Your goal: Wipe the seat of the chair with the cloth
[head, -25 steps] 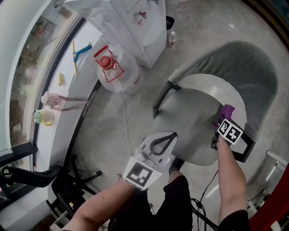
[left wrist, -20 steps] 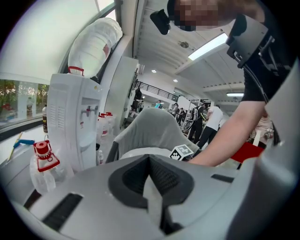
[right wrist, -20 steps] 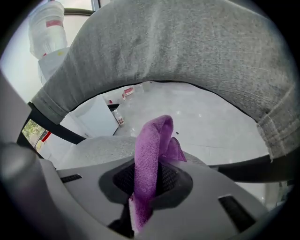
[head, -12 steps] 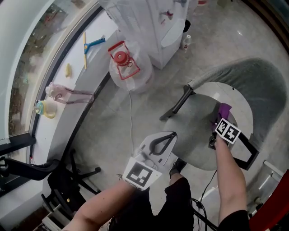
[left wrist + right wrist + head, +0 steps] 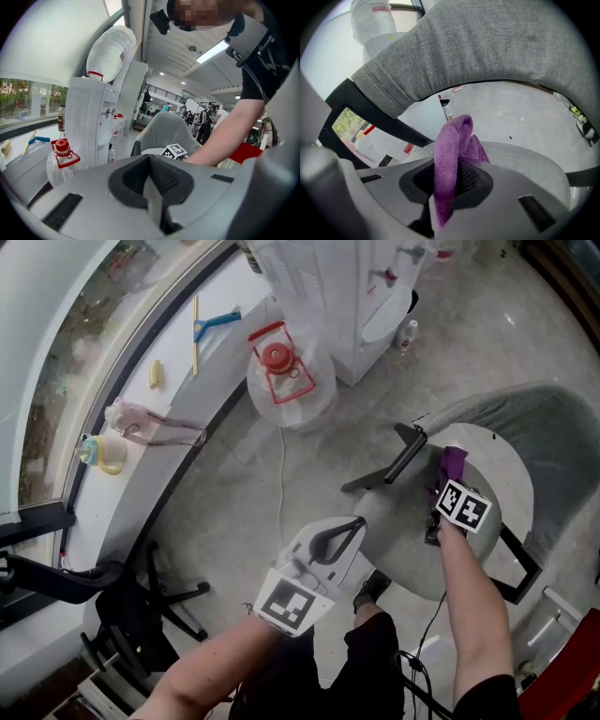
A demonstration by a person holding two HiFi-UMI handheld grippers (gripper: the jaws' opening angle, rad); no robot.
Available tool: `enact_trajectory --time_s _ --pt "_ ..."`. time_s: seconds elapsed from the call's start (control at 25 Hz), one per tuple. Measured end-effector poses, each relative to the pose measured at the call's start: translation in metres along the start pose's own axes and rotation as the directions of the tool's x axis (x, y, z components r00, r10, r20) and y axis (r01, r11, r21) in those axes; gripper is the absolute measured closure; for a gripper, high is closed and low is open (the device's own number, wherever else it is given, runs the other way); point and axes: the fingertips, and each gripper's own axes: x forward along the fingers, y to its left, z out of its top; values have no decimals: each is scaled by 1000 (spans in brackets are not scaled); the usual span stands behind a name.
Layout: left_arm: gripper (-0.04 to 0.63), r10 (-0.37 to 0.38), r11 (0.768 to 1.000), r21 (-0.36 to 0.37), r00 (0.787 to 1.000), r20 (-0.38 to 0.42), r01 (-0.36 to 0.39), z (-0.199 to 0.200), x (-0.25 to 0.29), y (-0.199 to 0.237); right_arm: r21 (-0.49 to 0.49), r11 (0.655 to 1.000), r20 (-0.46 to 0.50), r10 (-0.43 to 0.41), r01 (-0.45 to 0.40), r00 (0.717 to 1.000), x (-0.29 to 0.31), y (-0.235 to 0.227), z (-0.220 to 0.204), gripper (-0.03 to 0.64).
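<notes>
Cloth (image 5: 452,154) pinched in right gripper (image 5: 448,484) jaws, arm (image 5: 472,592) stretched over seat (image 5: 403,531)

The chair backrest (image 5: 553,427) runs off the head view's right edge.

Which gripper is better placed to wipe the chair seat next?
Right. The right gripper is shut on the purple cloth just above the seat; the left gripper is shut, empty, and held off the seat, over the floor.
</notes>
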Motion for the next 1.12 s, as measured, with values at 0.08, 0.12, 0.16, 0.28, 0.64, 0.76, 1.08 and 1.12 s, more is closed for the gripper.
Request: enact_trajectory --time_s 0.08,0.12,0.16,0.28,0.64,0.76,1.08,1.12 --pt "588 4 1000 1 1000 -2 -4 -1 -4 3 -9 999 -1 32 -32 999 3 16 1 551" --pt "588 8 1000 -1 1000 -2 -8 -2 -5 4 -13 999 -2 50 -50 999 4 24 2 551" --pt "588 12 1000 -6 1000 0 -12 -2 -7 6 -20 997 -4 68 -68 998 6 32 3 551" --pt "588 27 1000 -12 1000 7 -27 -2 -11 12 -49 989 -20 136 -137 990 11 59 4 551" --pt "588 3 1000 4 1000 19 -3 5 -14 4 58 949 68 305 -309 950 -10 86 20 551" --pt "588 -14 1000 4 1000 26 14 14 -12 -5 40 951 120 300 -306 946 -30 79 30 551" --pt "588 -91 995 44 995 43 89 50 -7 -43 -43 944 272 326 -327 905 -124 76 61 551" --pt "588 -101 994 51 994 43 99 55 -7 -49 -53 945 288 324 -323 901 -138 74 64 551"
